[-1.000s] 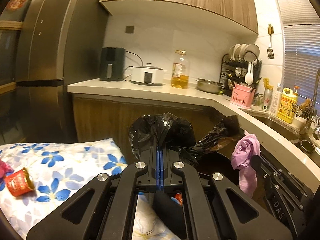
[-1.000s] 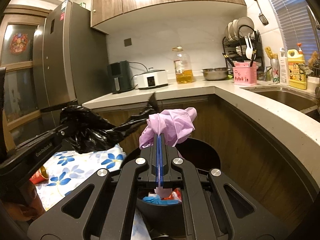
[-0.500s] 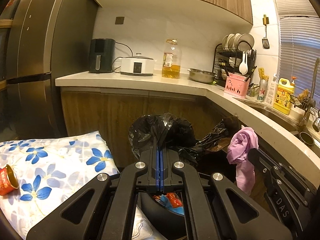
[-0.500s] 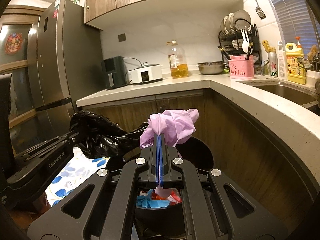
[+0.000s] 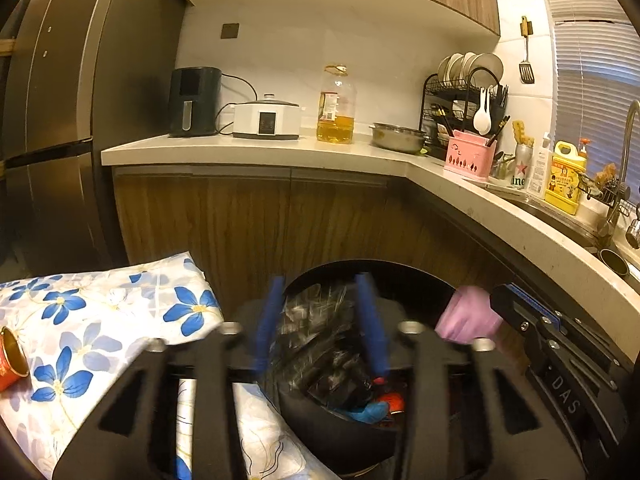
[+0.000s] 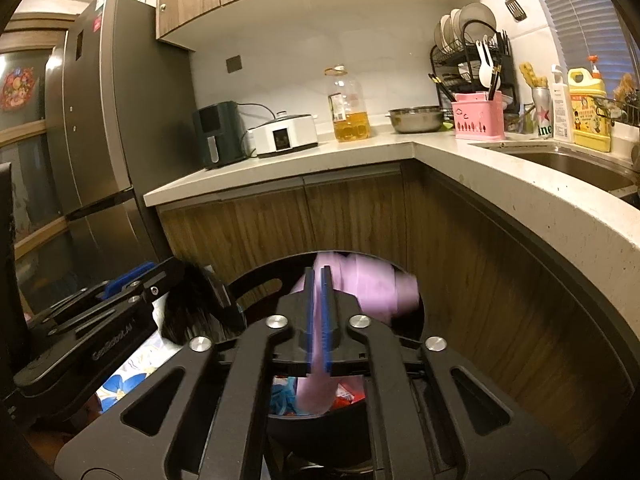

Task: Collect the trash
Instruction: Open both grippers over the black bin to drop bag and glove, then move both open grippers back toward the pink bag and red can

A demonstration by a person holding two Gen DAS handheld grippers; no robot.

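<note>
1. Near us, low in the frame, our left hand-held gripper [image 5: 320, 320] is opening its jaws. The black bag [image 5: 320, 344] sits loose between them, dropping.
2. Our right hand-held gripper [image 6: 319, 312] is opening too, only a little. The pink bag [image 6: 360, 284] is between its jaws, slipping down.
3. Just past them is the black bin [image 5: 400, 276], with trash inside. Both bags hang over it.
4. We think this is the drop step.
5. Far left, a red can [image 5: 10, 360] lies on the flowery cloth [image 5: 100, 320]. Next we should grab that.
</note>
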